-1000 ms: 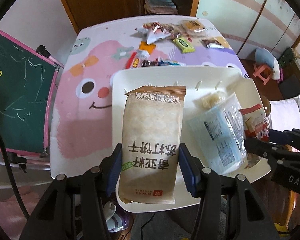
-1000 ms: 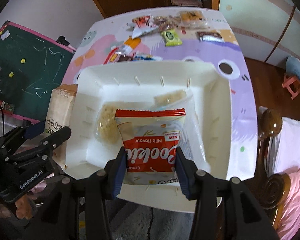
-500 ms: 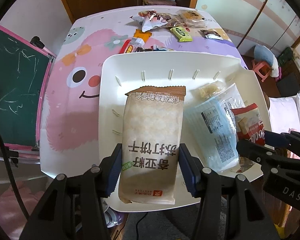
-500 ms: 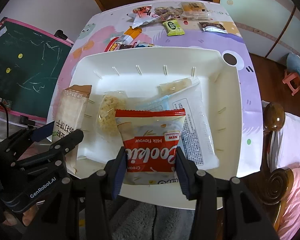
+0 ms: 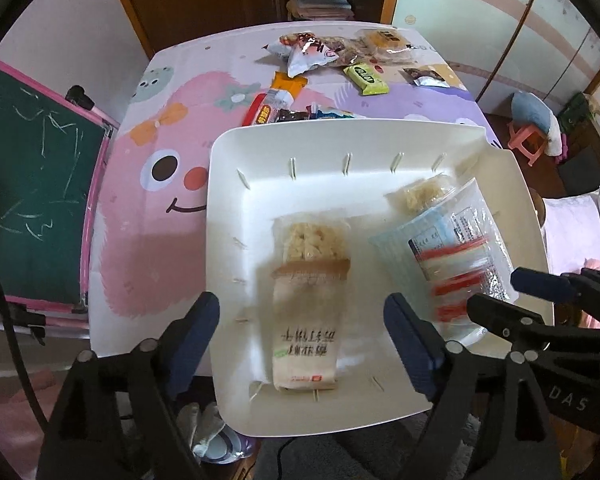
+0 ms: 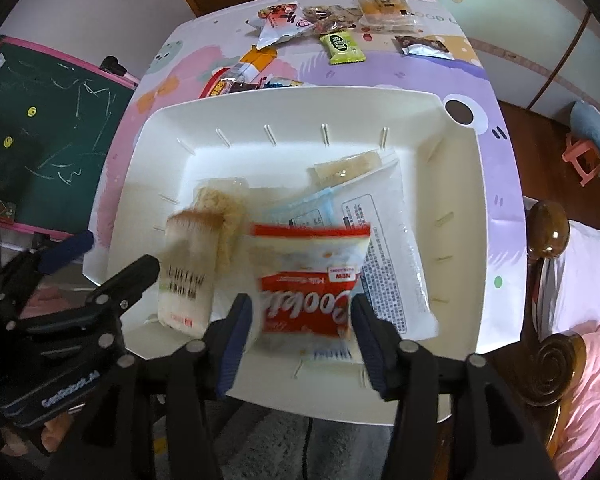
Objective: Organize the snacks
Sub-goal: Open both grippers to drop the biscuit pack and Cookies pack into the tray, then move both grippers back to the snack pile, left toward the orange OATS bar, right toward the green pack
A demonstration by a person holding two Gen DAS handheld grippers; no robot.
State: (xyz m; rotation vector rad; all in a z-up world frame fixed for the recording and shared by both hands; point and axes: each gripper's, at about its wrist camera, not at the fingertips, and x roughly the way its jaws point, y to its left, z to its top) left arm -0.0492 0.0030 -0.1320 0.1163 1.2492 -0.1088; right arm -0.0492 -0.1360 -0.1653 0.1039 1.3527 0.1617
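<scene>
Crinkly plastic film all round: tan cracker pack (image 5: 305, 320) blurred, dropping flat in the near-left part of the white tray (image 5: 340, 136), over a clear-wrapped rice cake (image 5: 315, 239). Left tongs (image 5: 302, 322) just sprung wide, pack between the jaws but clear of both pads, so released. Red-and-white cookie pouch (image 6: 309, 280) also blurred between the right tongs (image 6: 302, 330), jaws just been widening; right pad (image 6: 370, 336) close at the pouch edge, left one with a sliver of gap (looks let go, falling onto the flat clear bag (image 6: 384, 240)).

Handling, as judgement: both packs light, puffy, slick foil-film, contents brittle, so gentle squeeze only. Best hold across the narrow width near the middle of a pack, or on a crimped end seam to spare the biscuits. Cracker pack stiffer (stacked rows inside), likely to keep shape; cookie pouch softer, likely to slide on the bag beneath.

More loose snacks on the cartoon-print worktop (image 5: 148, 216) beyond the tray: green bar (image 5: 366, 78), orange packet (image 5: 288, 85), silver pouch (image 5: 304, 54). Small, flat, low lying, hence edge-on pinch likely needed.
</scene>
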